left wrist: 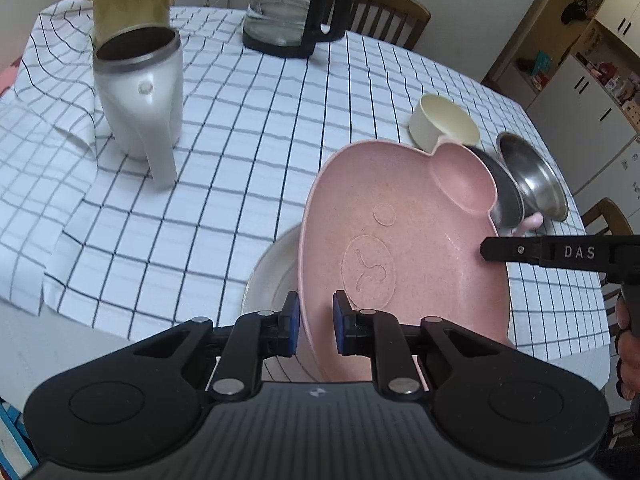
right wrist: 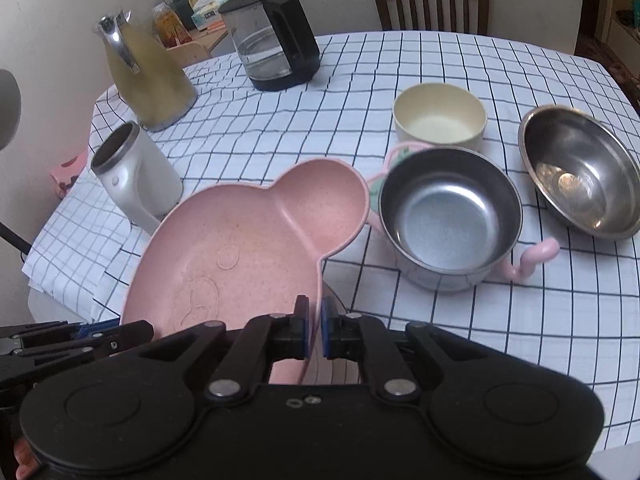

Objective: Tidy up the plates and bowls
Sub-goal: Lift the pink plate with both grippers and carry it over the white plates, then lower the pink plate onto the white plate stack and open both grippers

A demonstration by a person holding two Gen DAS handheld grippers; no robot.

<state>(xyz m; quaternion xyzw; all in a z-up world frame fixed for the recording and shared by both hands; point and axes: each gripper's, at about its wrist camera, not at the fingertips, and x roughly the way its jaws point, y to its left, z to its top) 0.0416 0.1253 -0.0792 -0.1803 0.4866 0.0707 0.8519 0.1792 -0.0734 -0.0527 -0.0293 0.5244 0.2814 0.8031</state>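
Two grippers carry one pink plate (right wrist: pixel 240 248) above the checked tablecloth (right wrist: pixel 460 340): the left gripper (left wrist: pixel 316 322) pinches its near rim, the right gripper (right wrist: pixel 315 330) clamps tight on its edge. At two o'clock from the plate sit a steel pot (right wrist: pixel 450 220), a cream bowl (right wrist: pixel 439 119) and a steel bowl (right wrist: pixel 580 172)

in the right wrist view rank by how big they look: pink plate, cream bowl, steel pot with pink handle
1. pink plate, though it is nearest the camera
2. steel pot with pink handle
3. cream bowl, farthest back, so true size unsure
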